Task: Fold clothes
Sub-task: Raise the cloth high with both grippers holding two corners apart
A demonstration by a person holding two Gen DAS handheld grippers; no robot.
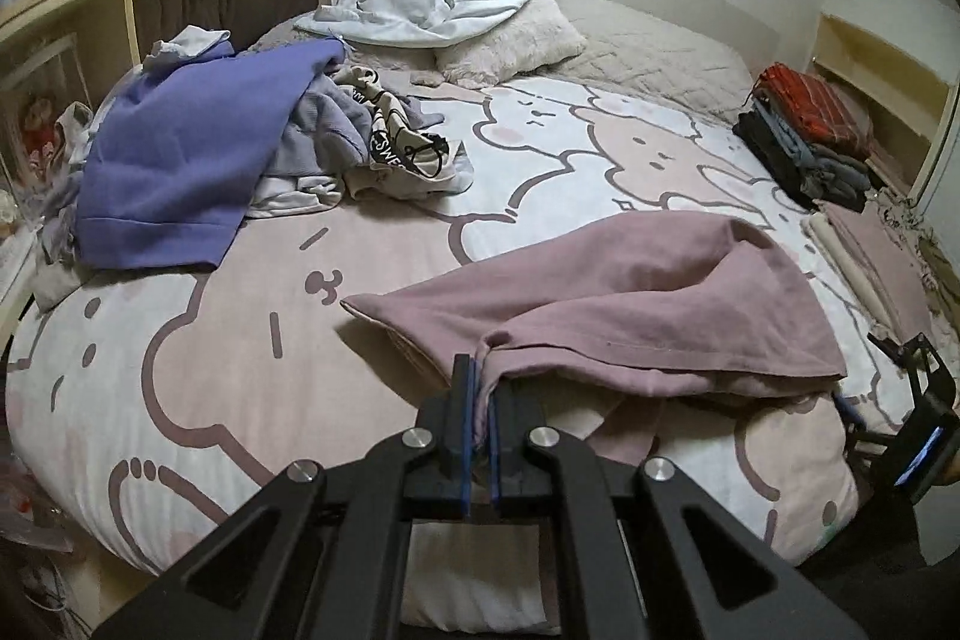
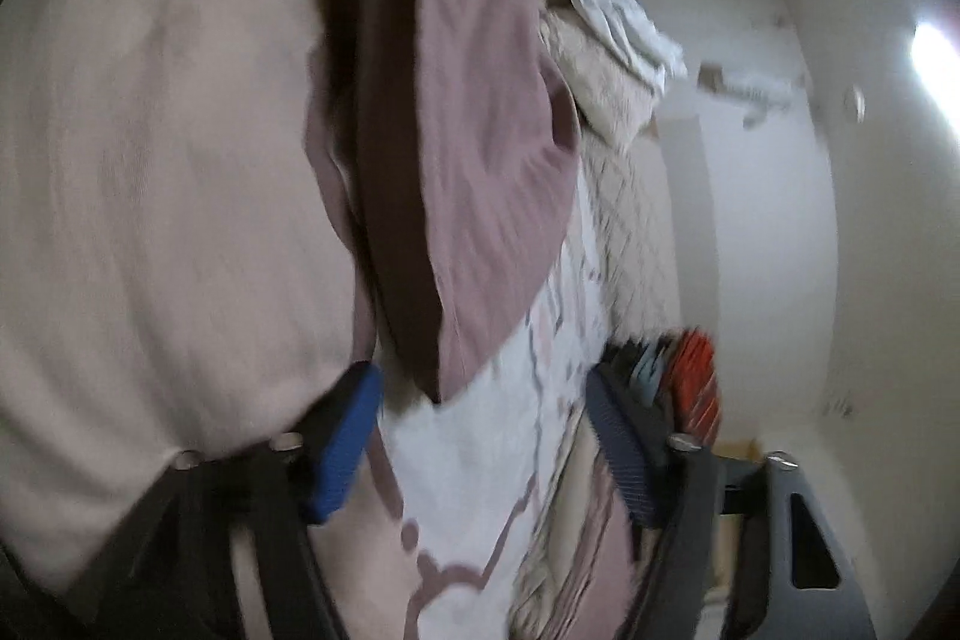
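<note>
Two grippers work one mauve garment (image 1: pixel 630 304) spread near the front edge of the bed (image 1: pixel 252 376). The left gripper (image 1: pixel 480 400) is pinched tight on a bunched edge of the cloth at its near left end, the blue pads almost meeting with fabric between them. From that pinch the garment runs away to the right and slightly back, its long axis lying roughly across the bed's near edge, with a raised fold humped up toward the far right.

The right gripper (image 2: pixel 480 436) stands wide apart in its own blurred view, its blue pads (image 2: pixel 342 442) well clear of each other and nothing held between them; the mauve cloth (image 2: pixel 474 130) hangs or lies just ahead of it, above the gap. In the left view it shows at the far right, beside the garment's right end, so it is the nearer one to the free end.

A heap of loose clothes (image 1: pixel 198 148) with a purple top sits at the bed's left side, and a stack of folded clothes (image 1: pixel 810 136) stands at the far right. My guess is that this garment is mid-fold, and the next grasp would fall to the right side.
</note>
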